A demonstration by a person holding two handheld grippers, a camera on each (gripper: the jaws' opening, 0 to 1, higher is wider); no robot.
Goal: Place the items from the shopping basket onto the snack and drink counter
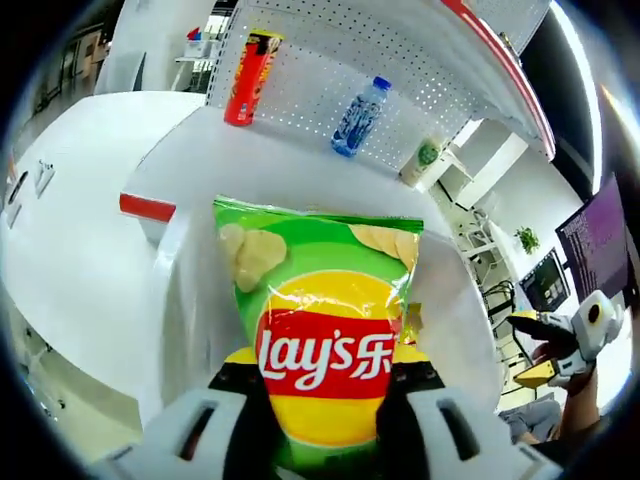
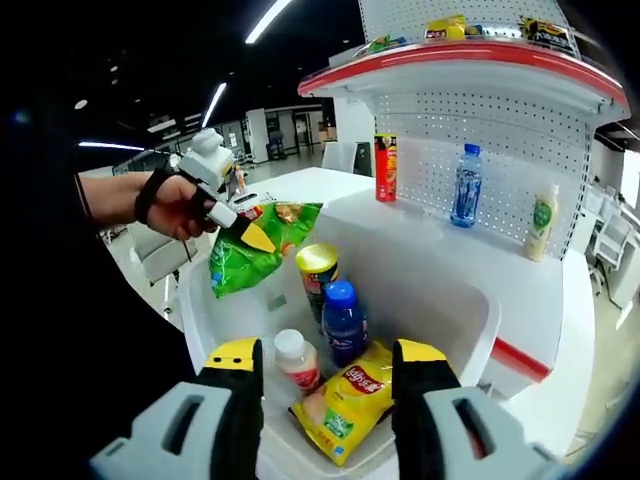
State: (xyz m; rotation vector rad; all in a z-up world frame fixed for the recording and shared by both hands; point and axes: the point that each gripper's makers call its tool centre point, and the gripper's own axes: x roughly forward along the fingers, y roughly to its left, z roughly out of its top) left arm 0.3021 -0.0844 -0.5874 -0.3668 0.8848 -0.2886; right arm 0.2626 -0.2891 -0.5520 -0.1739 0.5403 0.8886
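Observation:
A green Lay's chip bag [image 1: 325, 310] hangs upright between the jaws of my left gripper [image 1: 325, 375], which is shut on its lower part. The right gripper view shows that left gripper [image 2: 240, 232] holding the green bag [image 2: 255, 255] above the far left rim of the white basket [image 2: 470, 300]. My right gripper [image 2: 328, 352] stands open over the basket, holding nothing. Below it lie a yellow Lay's bag [image 2: 350, 400], a blue-capped bottle [image 2: 343, 320], a small white-capped bottle [image 2: 298, 360] and a yellow-lidded can [image 2: 318, 272]. The white counter shelf [image 2: 420, 235] lies beyond the basket.
On the counter, against the pegboard, stand a red tube [image 2: 385, 167], a water bottle [image 2: 465, 185] and a white-and-green bottle [image 2: 542, 222]. The same red tube [image 1: 250, 78] and water bottle [image 1: 360, 115] stand ahead of the green bag. A red-edged upper shelf [image 2: 470, 55] overhangs the counter.

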